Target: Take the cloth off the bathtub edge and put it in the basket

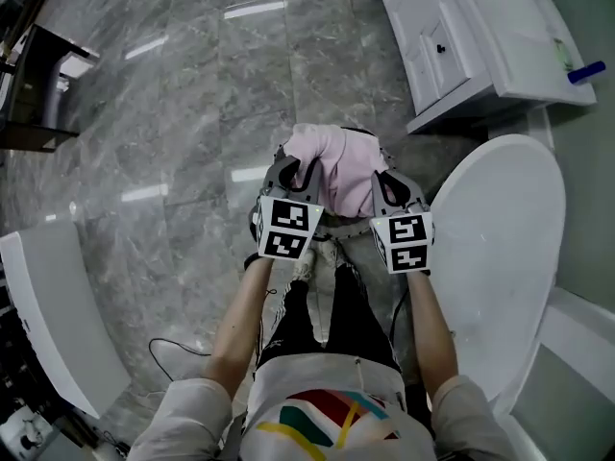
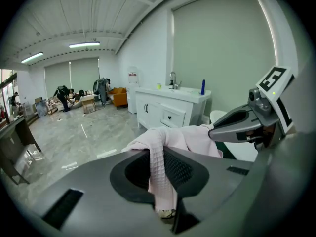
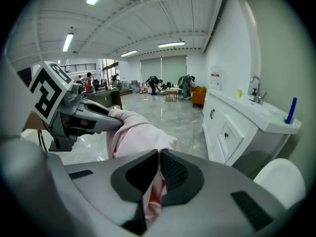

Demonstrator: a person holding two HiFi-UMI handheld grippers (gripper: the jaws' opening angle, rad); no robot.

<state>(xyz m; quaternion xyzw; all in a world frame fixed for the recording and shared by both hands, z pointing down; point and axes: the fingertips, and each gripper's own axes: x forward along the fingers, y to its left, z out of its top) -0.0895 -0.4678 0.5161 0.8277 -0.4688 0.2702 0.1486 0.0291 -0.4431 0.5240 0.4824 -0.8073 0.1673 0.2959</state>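
A pink waffle-weave cloth (image 1: 332, 161) hangs bunched between both grippers, in front of the person's legs. My left gripper (image 1: 293, 173) is shut on its left part; in the left gripper view a fold of the cloth (image 2: 160, 172) runs down between the jaws. My right gripper (image 1: 389, 185) is shut on its right part, and in the right gripper view the cloth (image 3: 136, 130) is pinched in the jaws there too. A dark rim (image 1: 360, 131) peeks out behind the cloth; whether it is the basket I cannot tell. The white bathtub (image 1: 500, 257) lies just right of the right gripper.
A white vanity cabinet (image 1: 452, 46) with a sink and a blue item (image 1: 586, 72) stands at the upper right. A dark table (image 1: 38, 94) is at the far left, a white curved fixture (image 1: 48, 325) at the lower left. A cable (image 1: 178, 353) lies on the grey marble floor.
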